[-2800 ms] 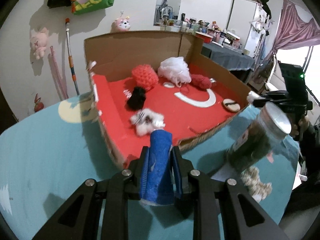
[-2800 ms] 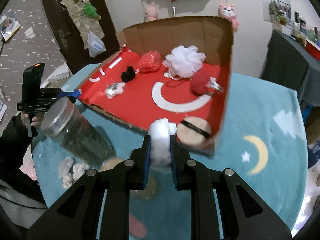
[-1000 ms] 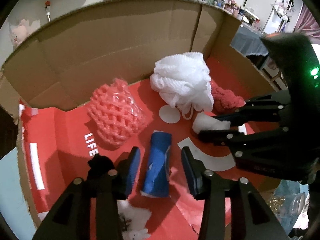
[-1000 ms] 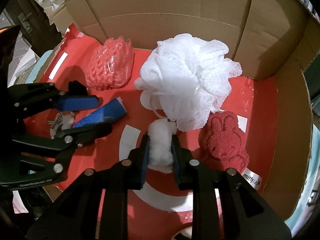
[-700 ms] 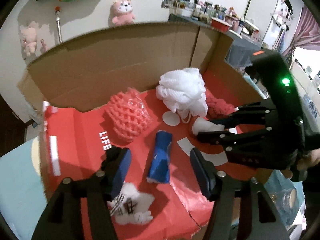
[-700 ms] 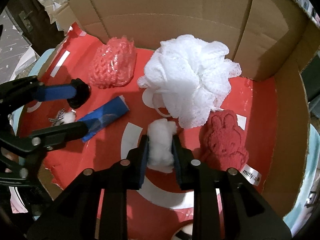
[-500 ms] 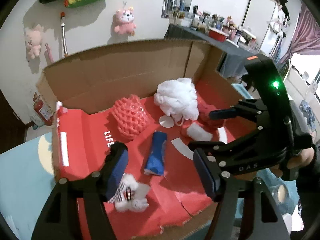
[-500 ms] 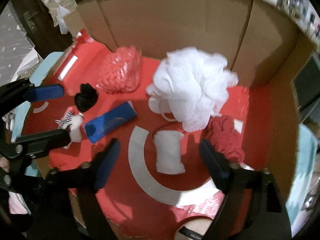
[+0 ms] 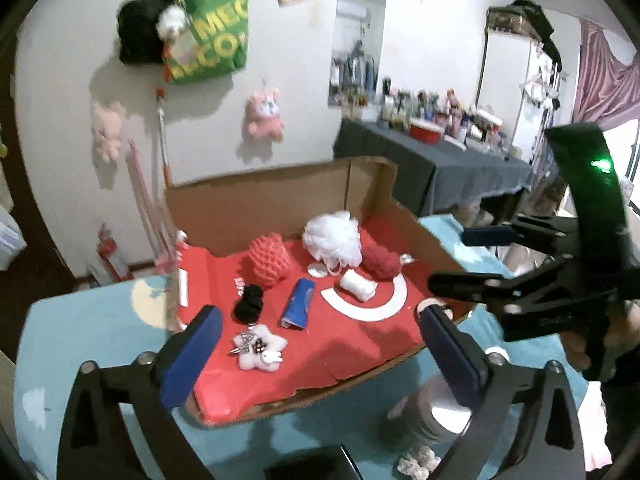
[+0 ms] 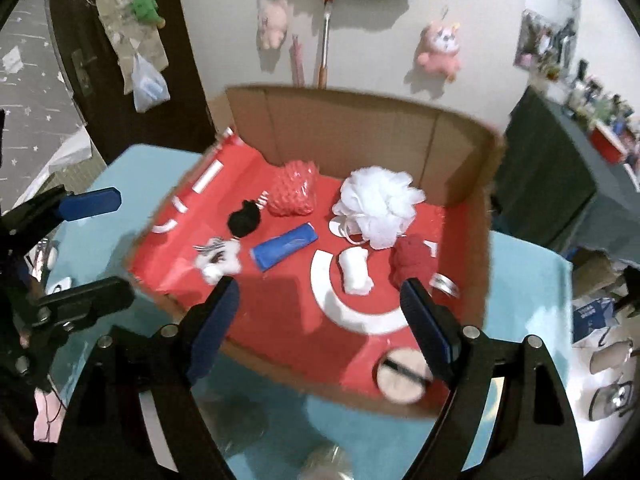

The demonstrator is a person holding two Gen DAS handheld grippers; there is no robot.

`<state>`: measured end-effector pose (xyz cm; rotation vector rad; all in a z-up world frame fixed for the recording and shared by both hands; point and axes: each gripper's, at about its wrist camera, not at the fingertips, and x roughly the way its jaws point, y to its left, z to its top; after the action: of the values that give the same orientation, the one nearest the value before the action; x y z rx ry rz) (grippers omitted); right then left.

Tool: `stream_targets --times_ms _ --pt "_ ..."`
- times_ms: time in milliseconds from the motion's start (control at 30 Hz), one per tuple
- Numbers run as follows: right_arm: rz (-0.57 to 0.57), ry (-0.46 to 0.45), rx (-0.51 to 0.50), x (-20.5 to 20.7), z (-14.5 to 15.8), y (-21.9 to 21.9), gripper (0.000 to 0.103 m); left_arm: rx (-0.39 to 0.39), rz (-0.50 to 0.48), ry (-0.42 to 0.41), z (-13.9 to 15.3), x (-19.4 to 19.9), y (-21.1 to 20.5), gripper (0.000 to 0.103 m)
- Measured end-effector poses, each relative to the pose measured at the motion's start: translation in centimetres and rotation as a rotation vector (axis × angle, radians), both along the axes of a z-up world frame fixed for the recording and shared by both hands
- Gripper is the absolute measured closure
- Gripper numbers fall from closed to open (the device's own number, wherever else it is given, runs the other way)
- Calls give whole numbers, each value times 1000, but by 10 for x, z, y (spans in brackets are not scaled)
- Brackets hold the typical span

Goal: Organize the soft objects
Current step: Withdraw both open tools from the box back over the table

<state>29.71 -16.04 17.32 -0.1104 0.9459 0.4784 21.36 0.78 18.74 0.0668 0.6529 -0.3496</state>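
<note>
A cardboard box (image 9: 256,208) with a red floor holds the soft things. A blue roll (image 9: 298,302) (image 10: 284,251) lies mid-floor, a small white wad (image 9: 357,285) (image 10: 355,270) to its right. Behind them sit a white mesh puff (image 10: 378,204), a pink net sponge (image 10: 292,192) and a red bunny towel (image 10: 412,262). A black ball (image 9: 248,306) and a white star plush (image 9: 260,350) lie near the front. My left gripper (image 9: 320,314) hangs above the box's near edge, its jaws opening with nothing between them. My right gripper (image 10: 319,286) stands open and empty.
The box rests on a teal tablecloth (image 9: 92,328). A jar with a metal lid (image 9: 444,412) stands just before the box, crumpled white bits (image 9: 420,460) beside it. A round pad with a black band (image 10: 402,372) lies at the box's near right corner. Glassware (image 10: 612,400) stands far right.
Both grippers let go, the left of the blue roll and the right of the white wad. Their jaws spread wide and both drew back and up out of the box.
</note>
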Motion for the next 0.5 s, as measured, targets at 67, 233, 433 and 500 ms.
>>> stream_targets --times_ms 67,233,433,500 --pt "-11 -49 12 -25 15 -5 20 4 14 -56 8 -22 0 0" --pt "-43 -213 18 -94 53 -14 20 -5 32 -148 19 -74 -2 0" --pt "-88 -369 30 -175 74 -23 13 -36 67 -227 17 -126 -3 0" --pt "-110 -426 27 -201 74 -25 12 -39 79 -239 13 -140 -4 0"
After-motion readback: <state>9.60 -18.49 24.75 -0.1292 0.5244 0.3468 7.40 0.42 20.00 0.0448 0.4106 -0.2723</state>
